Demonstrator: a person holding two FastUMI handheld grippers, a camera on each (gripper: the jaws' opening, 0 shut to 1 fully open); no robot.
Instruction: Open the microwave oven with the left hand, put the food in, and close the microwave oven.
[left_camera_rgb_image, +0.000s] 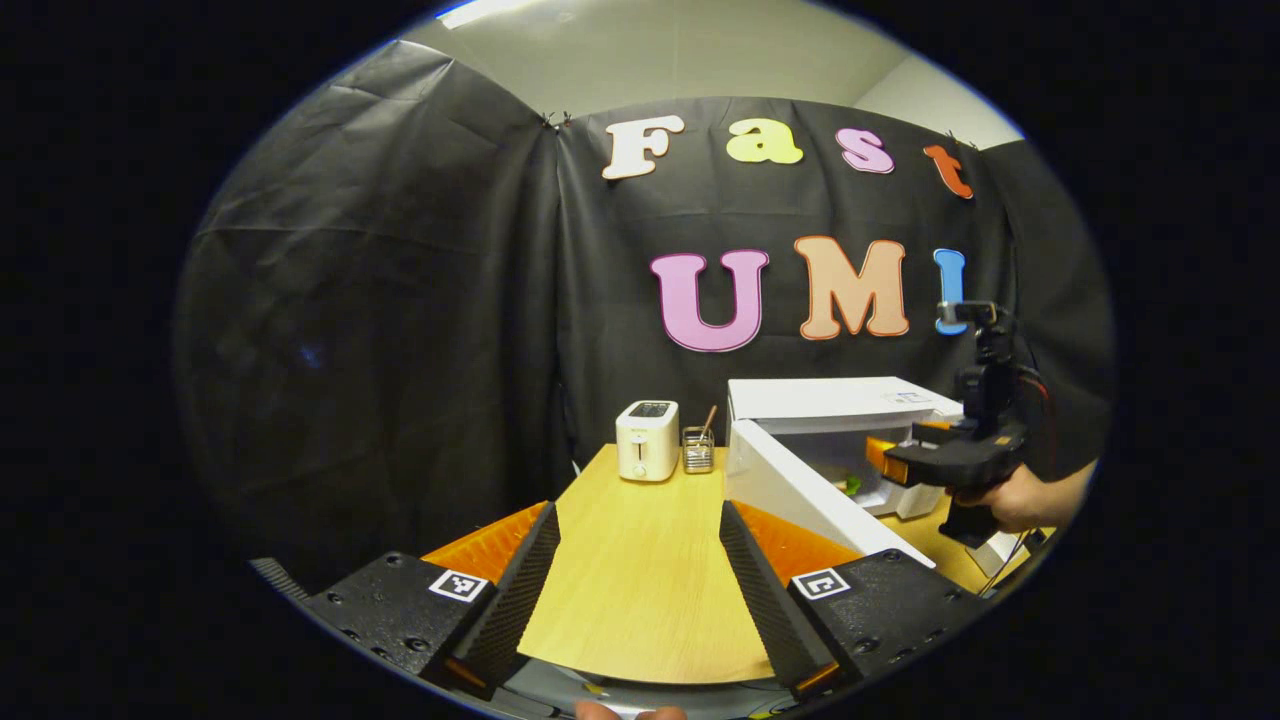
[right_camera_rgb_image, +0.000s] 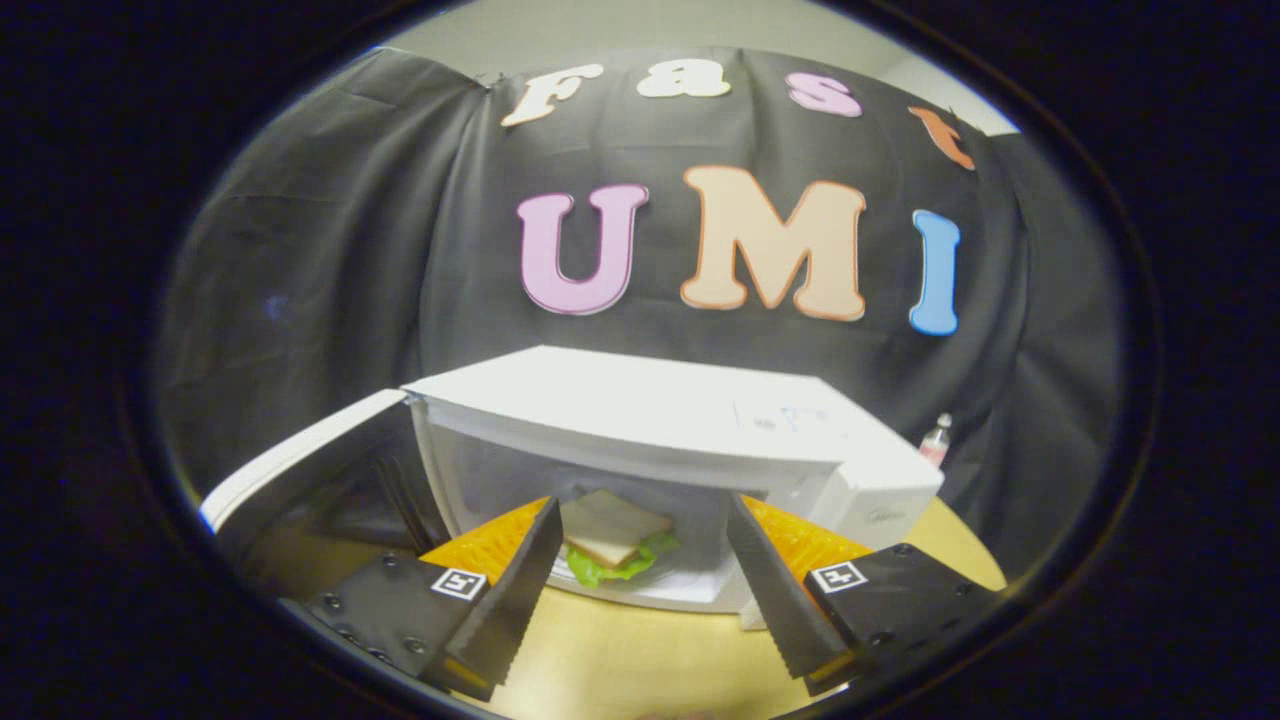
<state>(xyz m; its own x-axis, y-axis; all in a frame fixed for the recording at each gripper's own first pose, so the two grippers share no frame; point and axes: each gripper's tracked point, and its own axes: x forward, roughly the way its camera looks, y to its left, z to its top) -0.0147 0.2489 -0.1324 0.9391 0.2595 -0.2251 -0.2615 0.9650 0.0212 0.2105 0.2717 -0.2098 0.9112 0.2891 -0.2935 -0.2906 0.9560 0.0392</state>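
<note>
The boxy white microwave oven (right_camera_rgb_image: 700, 420) stands on the pale wood-grain table (left_camera_rgb_image: 650, 590) with its flat white door (left_camera_rgb_image: 810, 500) swung wide on the hinge at the oven's left edge. Inside the cavity, on its floor, lies the food: a sandwich of pale sliced bread with ruffled green lettuce (right_camera_rgb_image: 612, 552) showing at its edge. In the right gripper view it sits straight ahead, between the two fingers' lines but beyond their tips, so nothing is gripped.

The right gripper (right_camera_rgb_image: 640, 600) is spread open and empty, just outside the oven's mouth; the left gripper view shows it (left_camera_rgb_image: 905, 462) held by a hand (left_camera_rgb_image: 1020, 500) in front of the opening. The left gripper (left_camera_rgb_image: 640, 590) is likewise spread wide, holding nothing, over bare tabletop to the left of the oven.

The closing move, as I judge it, turns on this: the door's free edge reaches out from the oven toward the left gripper, which is the nearer tool, and the door's long axis runs obliquely away from the oven front. Pushing that smooth, rigid panel should swing it shut once the right gripper is clear.

Left of the oven stand a small rounded white toaster (left_camera_rgb_image: 647, 440) and a wire-mesh metal holder (left_camera_rgb_image: 697, 450) with sticks in it.
</note>
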